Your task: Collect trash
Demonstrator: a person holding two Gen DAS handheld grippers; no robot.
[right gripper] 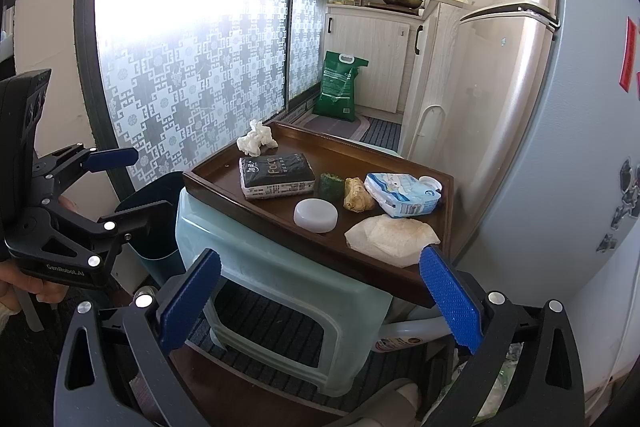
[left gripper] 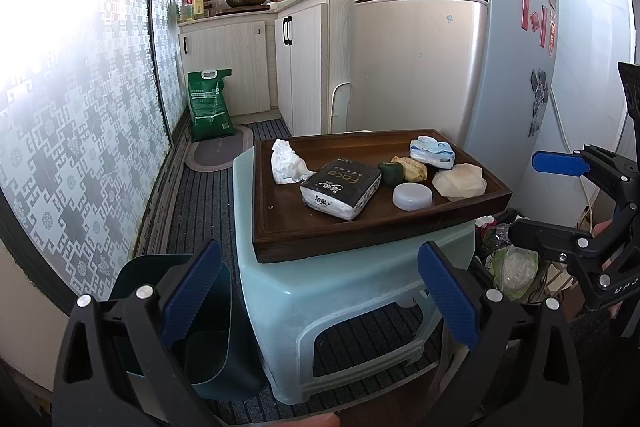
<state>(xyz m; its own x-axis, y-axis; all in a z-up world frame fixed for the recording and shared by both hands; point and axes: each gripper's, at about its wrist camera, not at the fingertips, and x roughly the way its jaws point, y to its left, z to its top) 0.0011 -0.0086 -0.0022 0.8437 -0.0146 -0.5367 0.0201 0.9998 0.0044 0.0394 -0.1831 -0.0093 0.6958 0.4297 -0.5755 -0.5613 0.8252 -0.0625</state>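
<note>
Beside tray (left gripper: 280, 243), bin (left gripper: 200, 327) sits low; our jaws spread, empty; we risk dropping crumpled tissue (left gripper: 286, 163) outside.

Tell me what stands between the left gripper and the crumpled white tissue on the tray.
Nothing visible does. The left gripper hangs open short of the stool, and the crumpled tissue lies alone at the tray's far left corner, the black tissue pack beside it, not across the path.

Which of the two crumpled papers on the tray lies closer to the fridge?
The yellowish, flatter wad at the tray's fridge-side corner. The white tissue sits at the opposite end, by the patterned window.
</note>
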